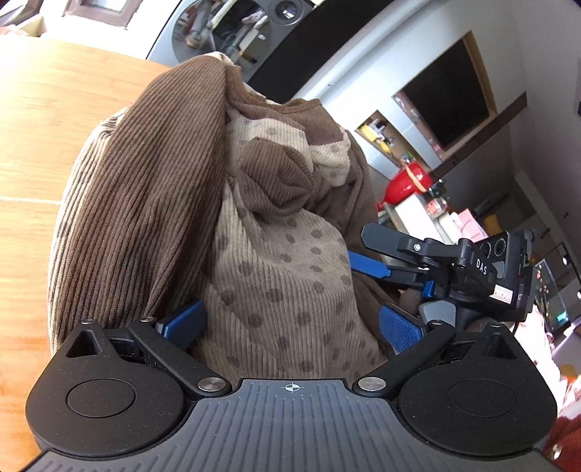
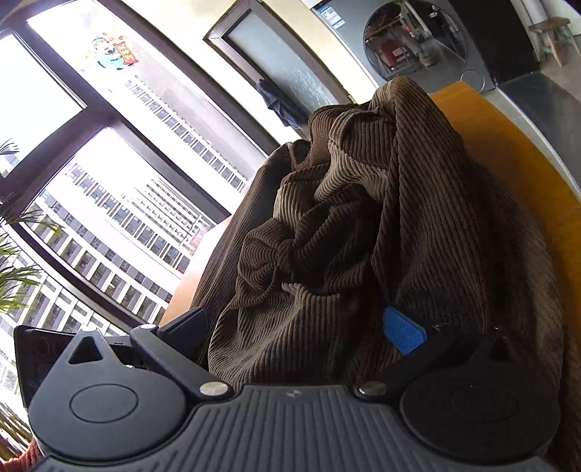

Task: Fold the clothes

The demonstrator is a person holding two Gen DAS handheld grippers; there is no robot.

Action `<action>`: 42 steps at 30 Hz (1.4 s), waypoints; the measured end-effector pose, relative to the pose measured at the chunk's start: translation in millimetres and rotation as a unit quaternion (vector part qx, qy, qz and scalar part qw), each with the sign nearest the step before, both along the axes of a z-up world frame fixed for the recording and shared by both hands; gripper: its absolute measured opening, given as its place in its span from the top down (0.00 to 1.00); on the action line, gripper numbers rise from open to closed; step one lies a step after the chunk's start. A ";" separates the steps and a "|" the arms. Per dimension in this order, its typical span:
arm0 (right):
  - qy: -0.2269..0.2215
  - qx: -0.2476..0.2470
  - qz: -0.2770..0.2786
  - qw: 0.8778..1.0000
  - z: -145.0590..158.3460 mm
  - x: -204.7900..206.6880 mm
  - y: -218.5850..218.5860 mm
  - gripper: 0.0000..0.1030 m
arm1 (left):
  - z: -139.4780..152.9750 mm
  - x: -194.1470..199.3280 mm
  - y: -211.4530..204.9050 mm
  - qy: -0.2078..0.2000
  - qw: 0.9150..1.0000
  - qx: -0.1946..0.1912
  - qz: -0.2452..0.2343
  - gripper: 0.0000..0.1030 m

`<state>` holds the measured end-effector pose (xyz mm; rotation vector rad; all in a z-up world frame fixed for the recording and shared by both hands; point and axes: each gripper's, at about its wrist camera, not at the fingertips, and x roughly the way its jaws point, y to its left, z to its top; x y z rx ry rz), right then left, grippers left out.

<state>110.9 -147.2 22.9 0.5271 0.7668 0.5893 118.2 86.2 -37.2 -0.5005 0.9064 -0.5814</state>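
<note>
A brown corduroy garment (image 1: 145,188) with a beige dotted lining hangs bunched in front of both cameras. My left gripper (image 1: 290,323) has its blue pads (image 1: 399,330) wide apart with the dotted cloth filling the gap. My right gripper (image 1: 366,250) shows in the left wrist view, its fingers on the garment's right edge. In the right wrist view the garment (image 2: 417,218) looks dark and fills the space between the pads (image 2: 405,332) of my right gripper (image 2: 294,326). Both fingertips are hidden by cloth.
A wooden table (image 1: 54,119) lies under the garment, also in the right wrist view (image 2: 508,163). A washing machine (image 1: 236,29) stands behind it. Shelves, a dark screen (image 1: 446,101) and a red object are at the right. Big windows (image 2: 90,163) are at the left.
</note>
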 end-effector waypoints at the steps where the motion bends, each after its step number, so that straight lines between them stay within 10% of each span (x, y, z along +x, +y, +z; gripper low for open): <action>1: -0.003 -0.002 0.010 1.000 -0.2 -10.8 -0.2 0.00 | 0.6 -10.2 0.5 0.004 1.000 -0.002 -0.006 0.00; 6: -0.020 -0.009 0.058 0.998 -1.5 -64.7 -1.4 0.00 | 8.6 -57.3 0.9 0.027 0.998 0.003 -0.058 0.00; 9: -0.030 -0.008 0.061 0.998 -0.2 -77.8 -1.0 0.00 | 40.8 -75.5 0.5 -0.054 0.994 0.085 -0.049 0.00; 13: -0.023 0.008 0.042 0.999 -0.3 -72.5 -2.8 0.00 | 71.5 -83.9 -8.2 -0.153 0.960 0.235 0.004 0.00; 22: -0.037 0.013 0.033 0.999 -5.6 -78.2 0.0 0.00 | 27.2 -79.6 -32.9 -0.141 0.918 0.369 -0.026 0.01; 32: -0.047 0.005 0.027 0.999 -7.4 -81.7 2.7 0.00 | 35.4 -59.3 -4.3 -0.185 0.888 0.421 0.026 0.85; 36: -0.023 0.015 0.021 0.999 -6.5 -75.4 1.0 0.00 | 43.3 -25.6 21.7 -0.199 0.864 0.457 0.074 0.89; 40: 0.006 0.023 0.022 0.999 -3.5 -66.7 -0.4 0.00 | 43.0 23.1 66.0 -0.196 0.817 0.517 0.164 0.89; 42: 0.002 0.009 0.028 1.000 1.2 -67.0 3.6 0.00 | 45.2 44.4 91.8 -0.175 0.811 0.514 0.217 0.89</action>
